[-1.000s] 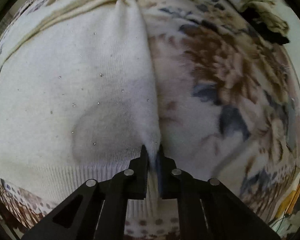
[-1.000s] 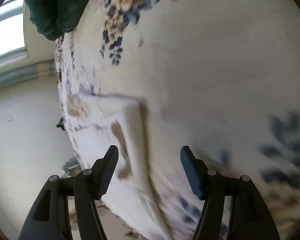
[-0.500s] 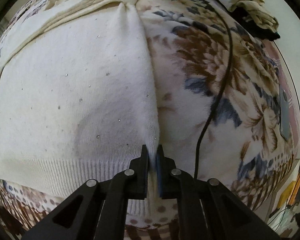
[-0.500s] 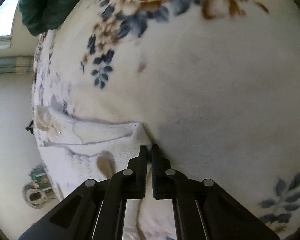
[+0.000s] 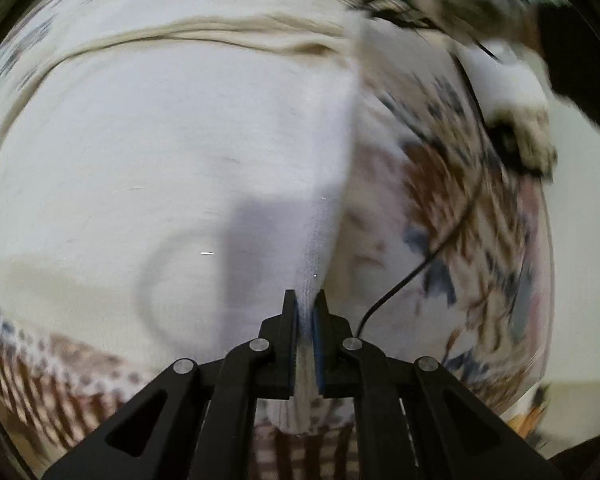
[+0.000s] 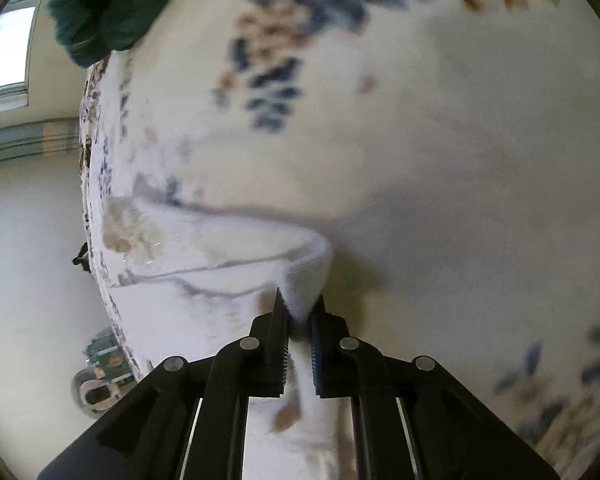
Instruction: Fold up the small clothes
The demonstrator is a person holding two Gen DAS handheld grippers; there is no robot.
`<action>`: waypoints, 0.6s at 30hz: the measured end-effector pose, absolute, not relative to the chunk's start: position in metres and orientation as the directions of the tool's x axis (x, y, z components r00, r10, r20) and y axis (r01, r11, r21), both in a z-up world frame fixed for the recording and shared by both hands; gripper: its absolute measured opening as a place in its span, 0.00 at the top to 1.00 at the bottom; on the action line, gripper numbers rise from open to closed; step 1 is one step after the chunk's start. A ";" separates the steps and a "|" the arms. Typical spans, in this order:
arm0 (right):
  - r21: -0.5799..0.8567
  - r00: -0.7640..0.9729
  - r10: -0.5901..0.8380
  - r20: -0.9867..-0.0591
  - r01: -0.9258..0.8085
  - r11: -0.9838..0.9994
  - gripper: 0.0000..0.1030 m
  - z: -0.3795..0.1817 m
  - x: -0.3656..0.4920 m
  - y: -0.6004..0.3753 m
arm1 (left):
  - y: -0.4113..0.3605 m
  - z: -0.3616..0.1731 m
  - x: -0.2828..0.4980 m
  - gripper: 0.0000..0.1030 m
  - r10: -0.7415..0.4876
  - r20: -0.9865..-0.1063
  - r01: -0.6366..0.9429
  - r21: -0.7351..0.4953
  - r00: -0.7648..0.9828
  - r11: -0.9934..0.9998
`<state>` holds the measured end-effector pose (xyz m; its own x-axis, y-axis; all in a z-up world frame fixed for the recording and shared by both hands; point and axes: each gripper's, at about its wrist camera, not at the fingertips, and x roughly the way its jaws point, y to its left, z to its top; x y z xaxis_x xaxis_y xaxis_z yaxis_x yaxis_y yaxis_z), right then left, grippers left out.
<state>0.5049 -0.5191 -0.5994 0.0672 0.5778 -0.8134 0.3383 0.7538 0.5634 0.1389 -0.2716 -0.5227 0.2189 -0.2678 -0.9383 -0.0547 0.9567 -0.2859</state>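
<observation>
A white knit garment (image 5: 160,168) lies spread on a floral blanket (image 5: 452,208). My left gripper (image 5: 305,300) is shut on the garment's right edge near its ribbed hem and holds the fabric pinched up. In the right wrist view the same white garment (image 6: 204,280) lies at the blanket's left side, and my right gripper (image 6: 299,300) is shut on a corner of it, lifted a little off the blanket (image 6: 440,160).
A thin black cable (image 5: 452,236) runs across the blanket right of my left gripper. Crumpled light clothes (image 5: 512,92) lie at the far right. A dark green garment (image 6: 104,4) sits at the blanket's far corner. The floor (image 6: 28,272) lies beyond the blanket's left edge.
My right gripper closed on the garment's corner and now lifts it. My left gripper stays shut on the hem edge and has raised it; the view is blurred by motion.
</observation>
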 end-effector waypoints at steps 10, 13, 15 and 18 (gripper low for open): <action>0.469 0.105 0.458 -0.883 0.130 0.874 0.91 -0.456 0.534 -0.369 | -0.071 -0.434 0.148 0.96 -0.285 -0.866 -0.201 -0.391 0.410 0.898; 0.453 0.115 0.442 -0.890 0.103 0.885 0.91 -0.441 0.545 -0.304 | -0.015 -0.445 0.146 0.97 -0.292 -0.860 -0.249 -0.418 0.419 0.874; 0.437 0.107 0.428 -0.898 0.096 0.894 0.91 -0.442 0.555 -0.249 | 0.021 -0.461 0.141 0.98 -0.304 -0.857 -0.291 -0.442 0.415 0.849; 0.387 0.094 0.380 -0.920 0.071 0.919 0.91 -0.454 0.568 -0.176 | 0.072 -0.492 0.132 1.00 -0.297 -0.865 -0.353 -0.448 0.406 0.822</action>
<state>0.5682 -0.1762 -0.4536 0.0939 0.3797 -0.9203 0.0714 0.9195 0.3867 0.1316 0.0722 -0.4920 0.4056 -0.2968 -0.8645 -0.3529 0.8216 -0.4476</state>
